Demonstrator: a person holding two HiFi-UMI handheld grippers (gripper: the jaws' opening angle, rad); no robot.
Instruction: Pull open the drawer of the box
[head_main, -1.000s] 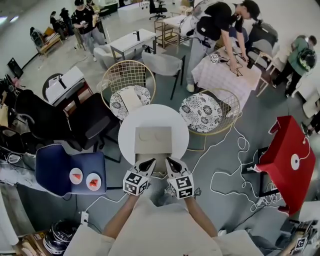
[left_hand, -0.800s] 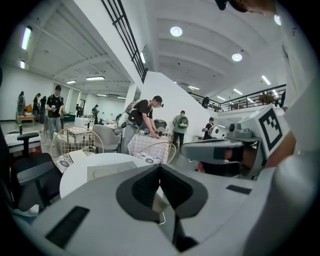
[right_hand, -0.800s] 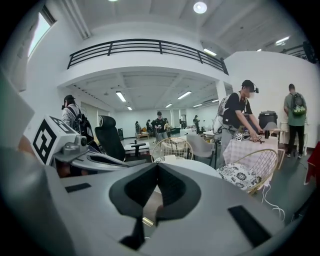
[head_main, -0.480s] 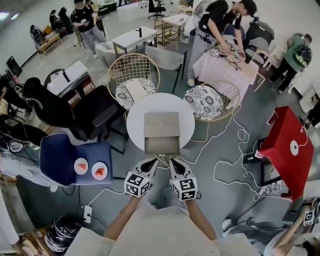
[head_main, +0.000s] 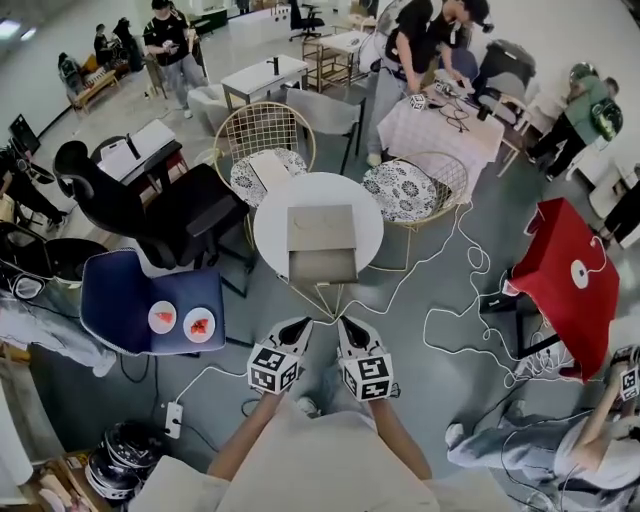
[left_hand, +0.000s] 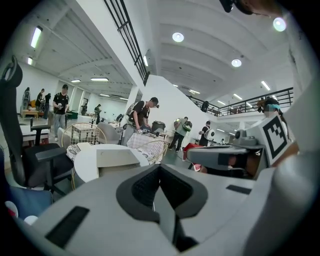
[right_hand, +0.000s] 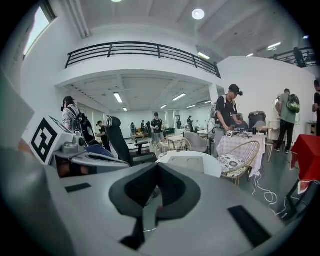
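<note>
Box (head_main: 321, 232), head view: on round white tabletop (head_main: 270, 235), ahead of both hand-held grippers, well apart, front face twd them; can't tell if drawer out. L hand-held gripper (head_main: 300, 325) & R hand-held gripper (head_main: 345, 324) side by side over floor (head_main: 400, 350), tips fwd.
L gripper view: jaws pressed together, nothing betw; box (left_hand: 116, 159) ahead-left.
R gripper view: jaws pressed together, empty; box (right_hand: 182, 161) ahead-right.
</note>
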